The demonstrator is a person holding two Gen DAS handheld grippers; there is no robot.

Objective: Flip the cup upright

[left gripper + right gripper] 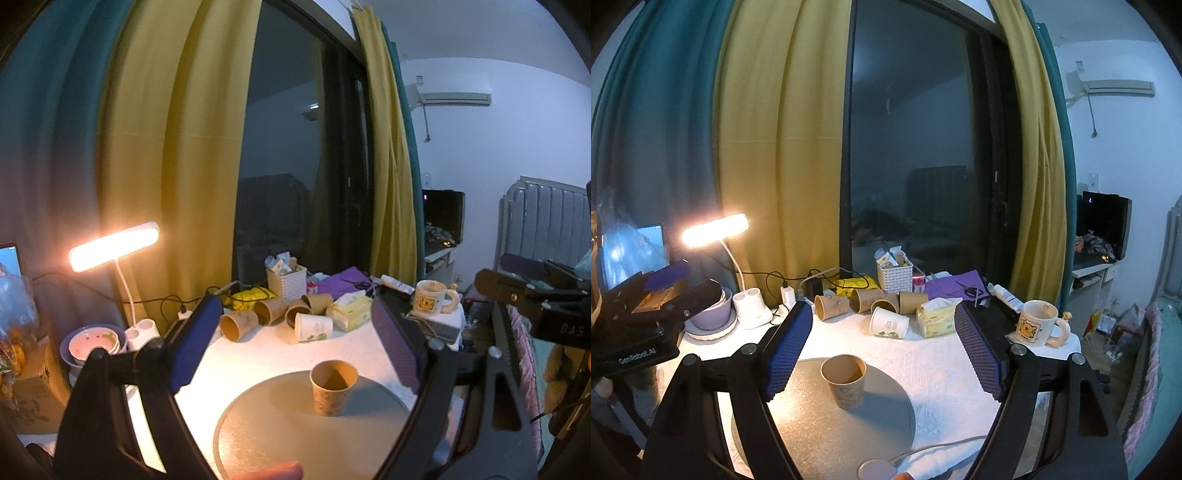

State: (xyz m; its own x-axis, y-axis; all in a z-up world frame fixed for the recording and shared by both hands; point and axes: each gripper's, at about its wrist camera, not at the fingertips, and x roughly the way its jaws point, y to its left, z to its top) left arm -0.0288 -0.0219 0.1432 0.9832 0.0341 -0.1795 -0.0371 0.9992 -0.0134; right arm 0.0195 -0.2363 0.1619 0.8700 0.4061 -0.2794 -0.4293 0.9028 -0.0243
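A brown paper cup [333,387] stands upright, mouth up, on a round grey mat [277,435]; it also shows in the right wrist view [845,380] on the same mat [886,417]. My left gripper [295,339] is open and empty, raised above and behind the cup. My right gripper [882,343] is open and empty, the cup low between its blue pads. The right gripper's body [535,306] shows at the right of the left wrist view, the left gripper's body [653,306] at the left of the right wrist view.
Several paper cups [871,301] lie on their sides at the back of the table, one white [889,323]. A tissue pack [936,317], bear mug [1036,323], white basket [894,275], lit desk lamp [716,225] and bowls [713,310] surround them.
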